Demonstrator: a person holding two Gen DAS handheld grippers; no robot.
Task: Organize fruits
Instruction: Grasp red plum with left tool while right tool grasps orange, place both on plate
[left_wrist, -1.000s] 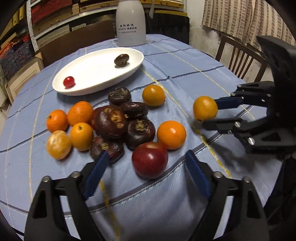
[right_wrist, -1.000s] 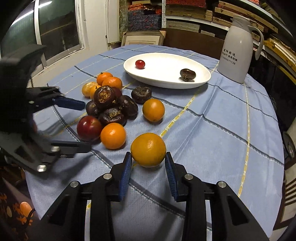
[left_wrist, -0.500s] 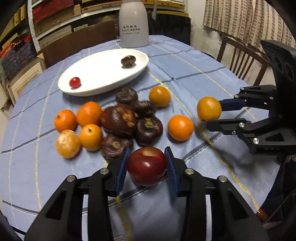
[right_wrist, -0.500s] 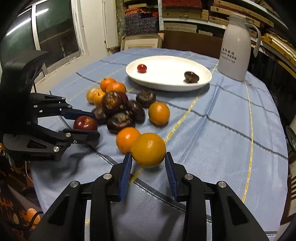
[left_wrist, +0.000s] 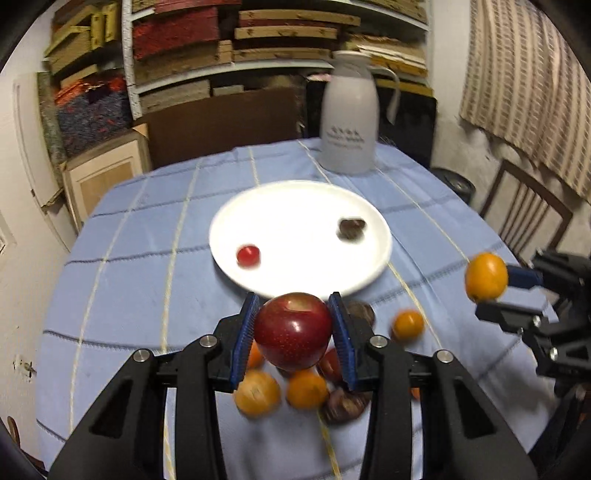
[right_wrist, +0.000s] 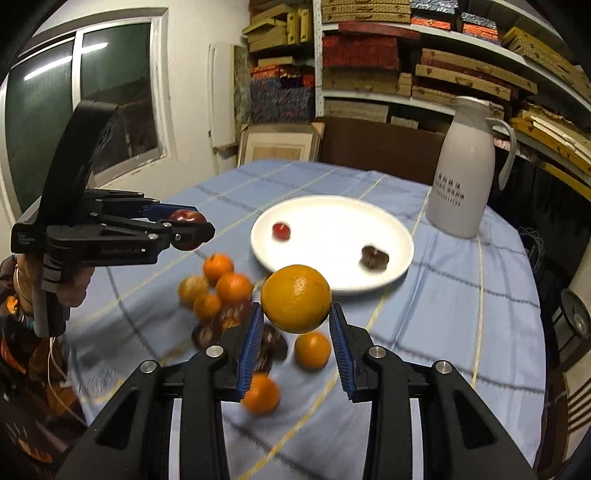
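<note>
The left gripper (left_wrist: 293, 330) clamps a red apple (left_wrist: 293, 330) between its blue pads, lifted clear of the cloth (left_wrist: 122, 295). Under it lies the fruit pile (left_wrist: 295, 391) — oranges and dark fruits, blurred. Beyond, mid-table, a white plate (left_wrist: 373, 266) holds a small red fruit (left_wrist: 248, 255) at its left and a dark one (left_wrist: 351, 229) at its right. Farther back stands a white jug (left_wrist: 349, 122). At the right, the right gripper (right_wrist: 295, 325) grips an orange (right_wrist: 296, 298) — raised above the table.
</note>
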